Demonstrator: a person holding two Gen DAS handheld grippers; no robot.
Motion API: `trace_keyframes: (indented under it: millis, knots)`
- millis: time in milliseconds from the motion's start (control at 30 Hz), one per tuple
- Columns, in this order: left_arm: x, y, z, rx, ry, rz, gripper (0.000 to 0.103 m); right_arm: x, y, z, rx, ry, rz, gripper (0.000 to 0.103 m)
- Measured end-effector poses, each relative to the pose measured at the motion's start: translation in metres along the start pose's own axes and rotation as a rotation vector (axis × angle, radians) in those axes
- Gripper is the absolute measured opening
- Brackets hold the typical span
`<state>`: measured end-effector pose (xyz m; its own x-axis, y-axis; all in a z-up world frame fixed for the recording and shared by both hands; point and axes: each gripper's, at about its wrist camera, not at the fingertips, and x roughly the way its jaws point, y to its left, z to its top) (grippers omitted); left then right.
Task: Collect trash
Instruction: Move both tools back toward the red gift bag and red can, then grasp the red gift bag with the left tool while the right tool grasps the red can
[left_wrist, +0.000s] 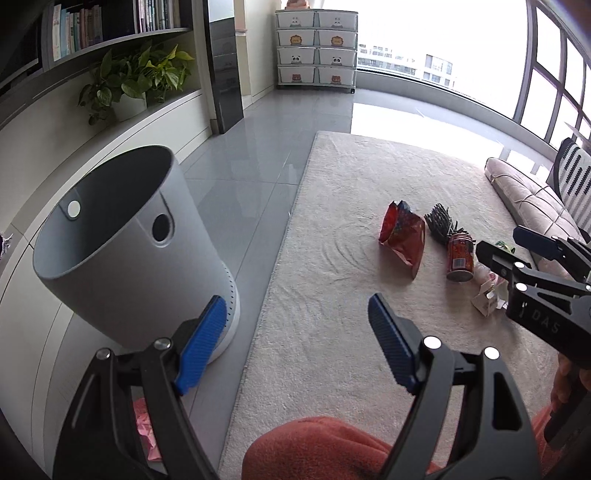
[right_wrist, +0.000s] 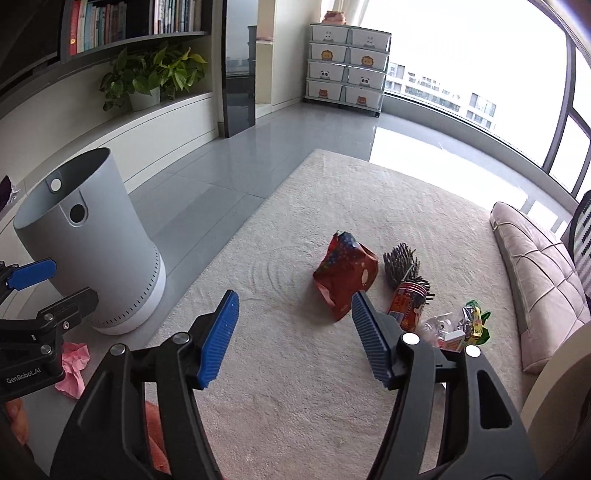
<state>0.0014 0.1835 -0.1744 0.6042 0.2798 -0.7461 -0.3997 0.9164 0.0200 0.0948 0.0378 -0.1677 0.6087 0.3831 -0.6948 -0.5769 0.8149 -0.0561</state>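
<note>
A grey trash bin (left_wrist: 122, 251) stands on the tiled floor at the left, also in the right wrist view (right_wrist: 92, 243). On the beige rug lie a red snack bag (left_wrist: 402, 236) (right_wrist: 343, 273), a red can (left_wrist: 460, 258) (right_wrist: 406, 304), a dark spiky bundle (left_wrist: 439, 221) (right_wrist: 400, 264), and crumpled wrappers (right_wrist: 458, 326) with a small carton (left_wrist: 487, 299). A pink crumpled paper (right_wrist: 74, 365) lies by the bin's base. My left gripper (left_wrist: 297, 321) is open and empty above the rug's edge. My right gripper (right_wrist: 293, 314) is open and empty, short of the snack bag.
A beige floor cushion (right_wrist: 535, 273) lies along the rug's right side. A shelf wall with a potted plant (left_wrist: 136, 81) runs on the left. A drawer unit (left_wrist: 316, 48) stands at the far wall by the window. An orange-clad knee (left_wrist: 317, 446) is below.
</note>
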Motion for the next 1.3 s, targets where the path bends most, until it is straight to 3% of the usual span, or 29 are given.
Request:
trace_keyframes:
  millis: [300, 700, 1300]
  knots:
    - [0.039, -0.058, 0.009, 0.051, 0.023, -0.057, 0.079, 0.017, -0.08, -0.023, 0.114, 0.048, -0.083, 0.062]
    - [0.092, -0.082, 0.021, 0.064, 0.078, -0.1, 0.079, 0.052, -0.097, -0.028, 0.124, 0.073, -0.108, 0.062]
    - [0.264, -0.159, 0.036, 0.055, 0.245, -0.171, 0.079, 0.209, -0.155, -0.037, 0.182, 0.222, -0.18, 0.062]
